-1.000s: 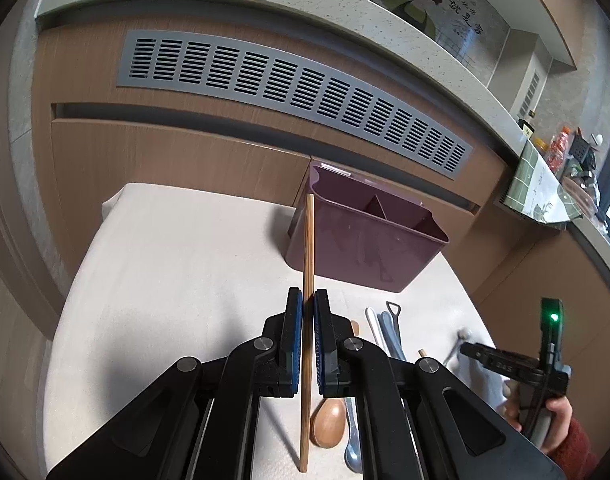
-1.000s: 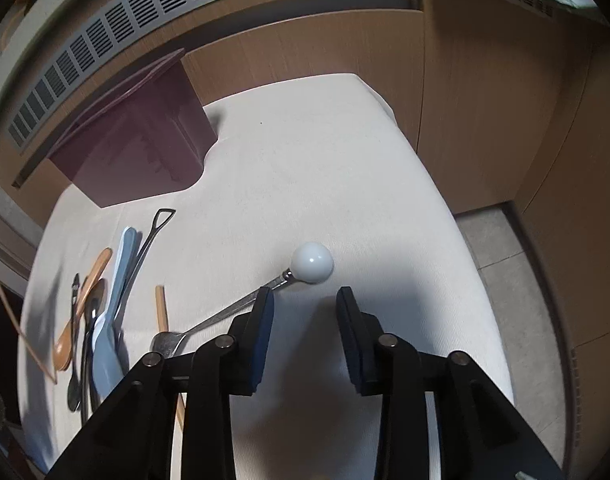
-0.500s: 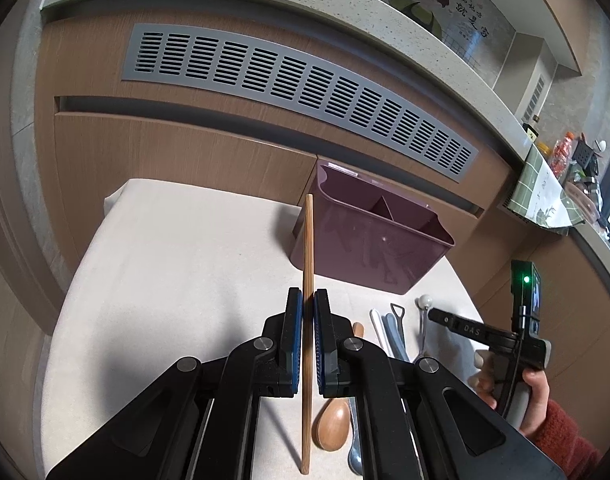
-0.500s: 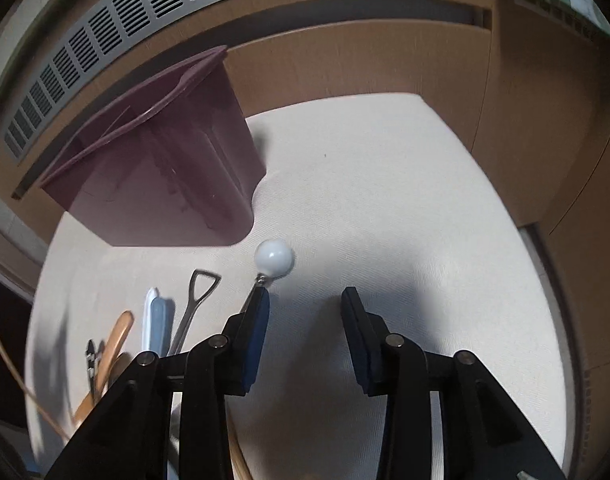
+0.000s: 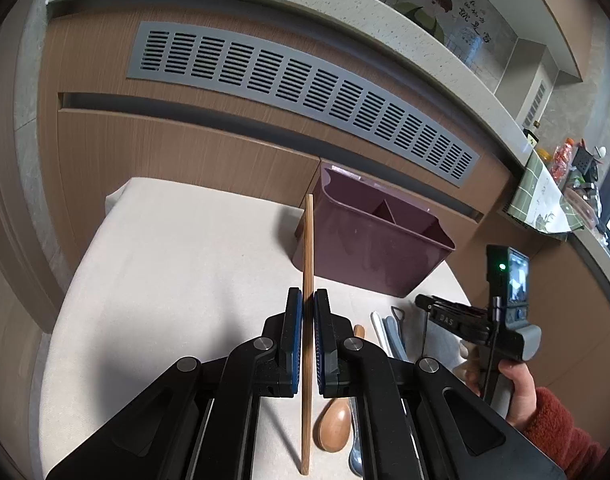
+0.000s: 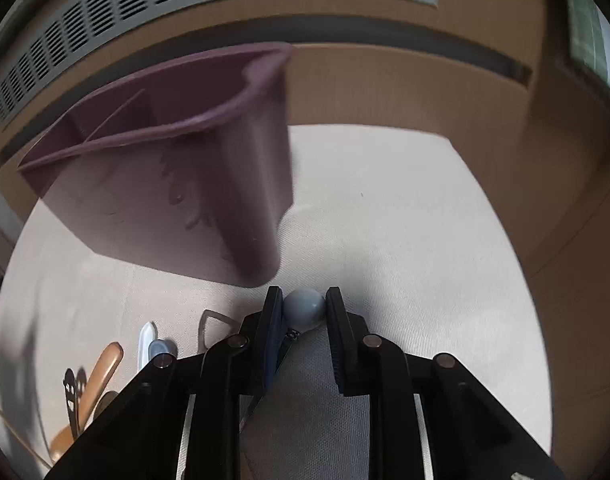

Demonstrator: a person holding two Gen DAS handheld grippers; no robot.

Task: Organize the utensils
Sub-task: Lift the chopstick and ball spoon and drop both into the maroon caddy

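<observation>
My left gripper (image 5: 308, 320) is shut on a long wooden chopstick (image 5: 307, 264) and holds it upright above the cloth, left of the purple divided utensil holder (image 5: 377, 244). My right gripper (image 6: 304, 306) has its jaws around the white ball end (image 6: 304, 309) of a metal utensil, just in front of the holder (image 6: 177, 184); whether the pads press on the ball is unclear. The right gripper also shows in the left wrist view (image 5: 425, 304), held in a hand.
On the cream cloth (image 5: 177, 264) lie a wooden spoon (image 5: 335, 424), a white and a blue handle (image 5: 385, 336) and a metal loop handle (image 6: 211, 326), all left of my right gripper. Wooden cabinets with a grey vent (image 5: 297, 80) stand behind.
My right gripper moved forward toward the holder, and the white ball now sits between its narrowed jaws. My left gripper kept the chopstick and shifted only slightly.
</observation>
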